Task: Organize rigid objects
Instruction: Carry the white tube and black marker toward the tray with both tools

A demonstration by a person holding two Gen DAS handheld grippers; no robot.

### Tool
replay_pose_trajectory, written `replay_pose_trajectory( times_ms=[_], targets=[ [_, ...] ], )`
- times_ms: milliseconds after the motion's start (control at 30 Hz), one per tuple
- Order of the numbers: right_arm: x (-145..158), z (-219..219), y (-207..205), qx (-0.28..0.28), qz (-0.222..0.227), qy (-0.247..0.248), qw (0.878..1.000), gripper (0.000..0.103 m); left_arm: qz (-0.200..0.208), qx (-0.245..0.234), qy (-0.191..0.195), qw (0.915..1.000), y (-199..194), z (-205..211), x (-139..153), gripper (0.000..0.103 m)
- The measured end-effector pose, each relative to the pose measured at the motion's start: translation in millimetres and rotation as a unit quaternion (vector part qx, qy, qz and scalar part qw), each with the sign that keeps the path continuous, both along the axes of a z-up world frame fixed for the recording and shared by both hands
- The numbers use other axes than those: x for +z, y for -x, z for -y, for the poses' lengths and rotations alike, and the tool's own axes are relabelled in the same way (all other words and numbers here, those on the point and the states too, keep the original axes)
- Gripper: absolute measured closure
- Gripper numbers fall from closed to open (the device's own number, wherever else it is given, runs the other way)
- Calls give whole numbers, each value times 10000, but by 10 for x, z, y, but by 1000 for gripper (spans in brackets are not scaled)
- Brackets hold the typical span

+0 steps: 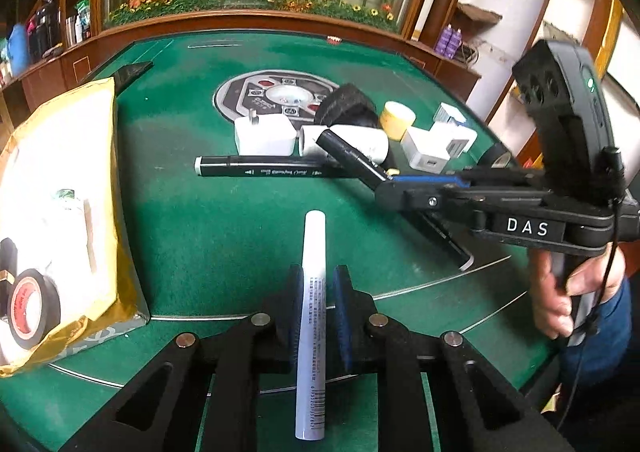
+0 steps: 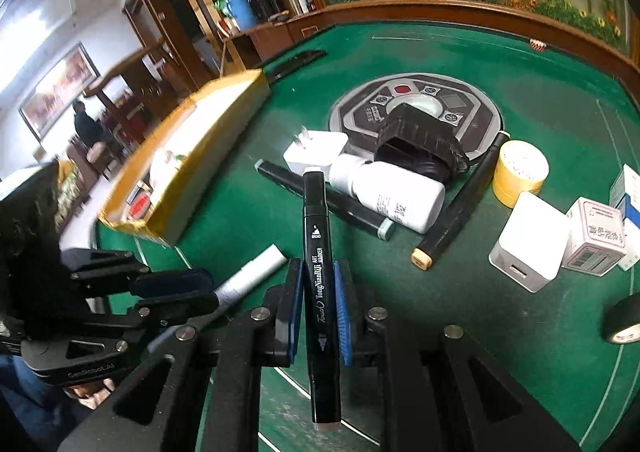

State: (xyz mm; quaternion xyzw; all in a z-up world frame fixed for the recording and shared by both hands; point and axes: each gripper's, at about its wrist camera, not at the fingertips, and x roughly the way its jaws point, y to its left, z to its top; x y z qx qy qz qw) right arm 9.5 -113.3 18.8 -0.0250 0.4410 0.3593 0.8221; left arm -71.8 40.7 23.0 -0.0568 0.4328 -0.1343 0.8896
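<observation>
My left gripper (image 1: 316, 292) is shut on a slim white pen (image 1: 313, 252), which points away over the green table (image 1: 220, 236). In the right wrist view that gripper (image 2: 208, 292) and the white pen (image 2: 260, 264) show at the lower left. My right gripper (image 2: 318, 284) is shut on a black art marker (image 2: 316, 219), held above the table and pointing at the pile. From the left wrist view, the right gripper (image 1: 386, 187) comes in from the right with the black marker (image 1: 348, 155) in its jaws.
A gold-edged open box (image 1: 116, 187) with a black tape roll (image 1: 32, 308) stands at the left. The pile holds another black marker (image 2: 340, 207), a beige-capped marker (image 2: 460, 207), a white bottle (image 2: 396, 195), white chargers (image 2: 528, 244), a yellow roll (image 2: 520, 171) and small boxes (image 2: 596, 236).
</observation>
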Motion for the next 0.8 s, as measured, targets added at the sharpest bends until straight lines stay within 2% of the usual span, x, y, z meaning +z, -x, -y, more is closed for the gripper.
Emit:
replay_pose_trajectory(
  times_ms=[300,533,667,767,800],
  targets=[
    [-10,60,-70,-120,-351,-448,9983,88,77,98,334,9994,23,-121,86,88],
    [-17,100,-104,-234,-486,-596,9968,88,81,99,449,9989,35,-161,114,88],
    [-5,105,-81,-231,-446,-560,9972,88,-80,-229,43,9997,57,7,80,87],
    [-13,92,-72,-224,-445,-534,9973,88,-166,-200,-401,9989,58,111,-16,63],
    [-12,90,-71,-229,-438,-531,9974,88,-188,-168,-503,9984,51,125,-47,62]
  ],
)
